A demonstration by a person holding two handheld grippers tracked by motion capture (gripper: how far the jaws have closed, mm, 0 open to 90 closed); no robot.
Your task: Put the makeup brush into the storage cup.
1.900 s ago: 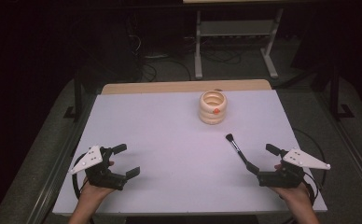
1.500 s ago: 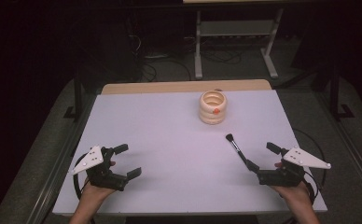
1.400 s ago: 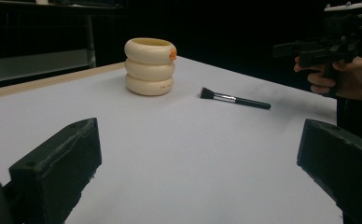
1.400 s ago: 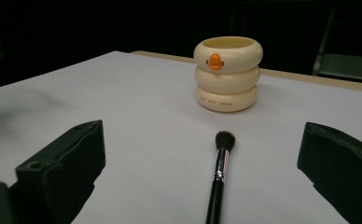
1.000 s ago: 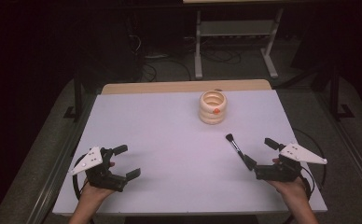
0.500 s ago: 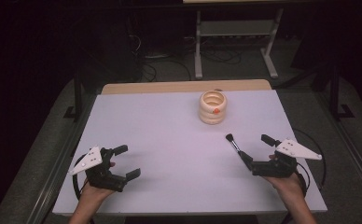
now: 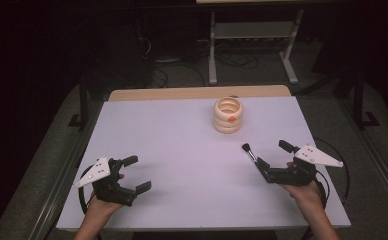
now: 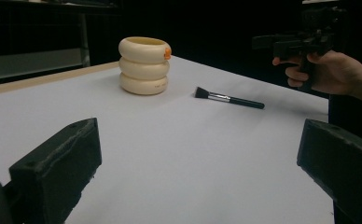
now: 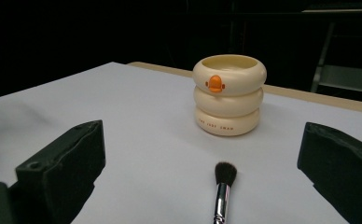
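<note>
Brush [image 7: 248,152], a black-handled makeup brush w/ silver ferrule, lay flat on the white surface [image 7: 182,150], apart from everything else. Its handle end ran in under the right tool [image 7: 274,160], bristles pointing straight ahead of that tool toward the cream holder [image 7: 227,115]. In the right gripper view the brush [image 9: 223,196] sat centred between the two jaws, which stood wide and held nothing.

Step in hand, as judged: closing on the brush handle for a pickup. To do it well, the person likely needed to drop the right tool lower so both jaws straddled the handle behind the ferrule, keep the jaws square across the handle, and close gently so the thin round handle didn't roll or skid out. Gripping near mid-handle would prob. balance better than at the very tip.

The left tool [image 7: 124,175] rested released too, jaws apart, w/ nothing between them, well to the side of the brush and far from the holder.

Count: 1 brush, 1 holder (three stacked rings w/ an orange duck bill on the top ring), 2 tools.
</note>
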